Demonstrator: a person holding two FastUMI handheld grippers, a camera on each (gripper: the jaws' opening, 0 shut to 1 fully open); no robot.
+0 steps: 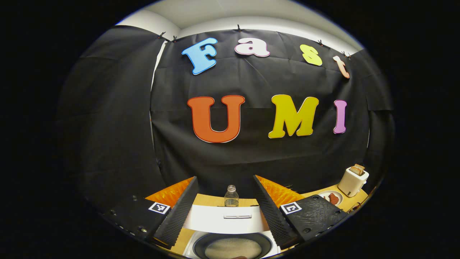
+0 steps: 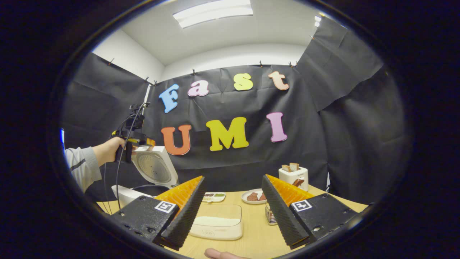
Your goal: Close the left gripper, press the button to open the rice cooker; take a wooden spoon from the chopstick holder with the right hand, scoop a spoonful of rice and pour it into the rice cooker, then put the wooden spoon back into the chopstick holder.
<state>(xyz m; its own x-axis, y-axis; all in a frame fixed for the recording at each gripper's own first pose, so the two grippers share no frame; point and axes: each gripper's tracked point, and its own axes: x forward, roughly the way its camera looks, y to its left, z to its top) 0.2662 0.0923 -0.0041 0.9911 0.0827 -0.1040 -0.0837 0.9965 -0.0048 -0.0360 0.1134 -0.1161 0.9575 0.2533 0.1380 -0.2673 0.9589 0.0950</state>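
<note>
The white rice cooker stands open at the table's left, its lid raised. In the left gripper view its dark inner pot lies directly below, pale and grainy inside, with the raised lid behind it. My left gripper is open above the pot; it also appears beside the lid, held by a hand. My right gripper is open and holds nothing. Below it sits a white box of rice. A metal holder peeks out behind the right finger.
A plate of food, a small divided tray and a toaster with bread stand at the back of the wooden table. A clear bottle stands behind the cooker. A fingertip shows at the bottom edge.
</note>
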